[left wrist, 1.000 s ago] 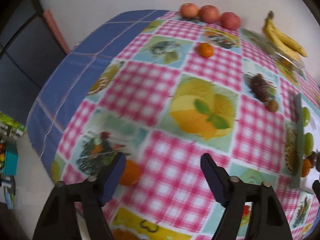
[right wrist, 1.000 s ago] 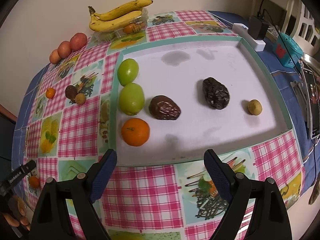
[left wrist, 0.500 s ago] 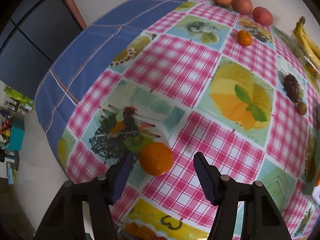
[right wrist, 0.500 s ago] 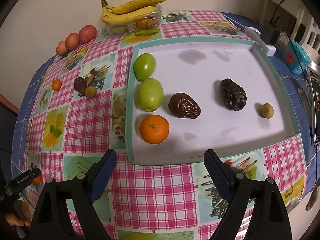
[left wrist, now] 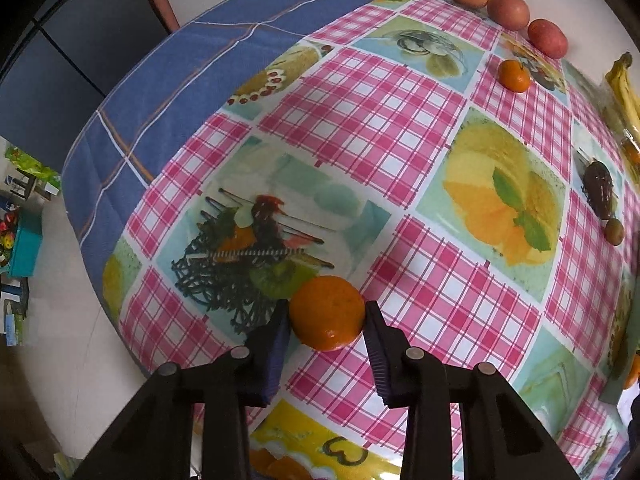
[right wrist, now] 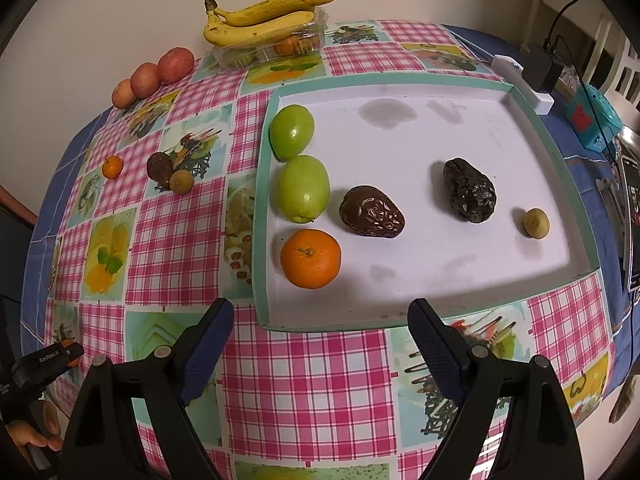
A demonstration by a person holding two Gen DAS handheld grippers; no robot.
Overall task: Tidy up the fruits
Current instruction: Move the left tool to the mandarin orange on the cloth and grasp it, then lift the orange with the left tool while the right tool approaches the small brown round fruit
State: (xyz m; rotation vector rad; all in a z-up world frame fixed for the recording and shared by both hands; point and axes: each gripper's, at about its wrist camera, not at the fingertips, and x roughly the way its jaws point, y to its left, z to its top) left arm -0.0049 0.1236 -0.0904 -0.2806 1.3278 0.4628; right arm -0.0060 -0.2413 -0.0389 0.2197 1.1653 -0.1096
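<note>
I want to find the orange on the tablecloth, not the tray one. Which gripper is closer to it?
Left. The left gripper has its fingers on both sides of the orange. The right gripper hangs open by the tray, away from it.

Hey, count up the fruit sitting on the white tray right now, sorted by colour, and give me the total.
On the white tray:
Green: 2, the far green fruit and the near green fruit
Orange: 1, the orange
Dark brown: 2, the left wrinkled fruit and the right wrinkled fruit
Tan: 1, the small round fruit
Total: 6
</note>
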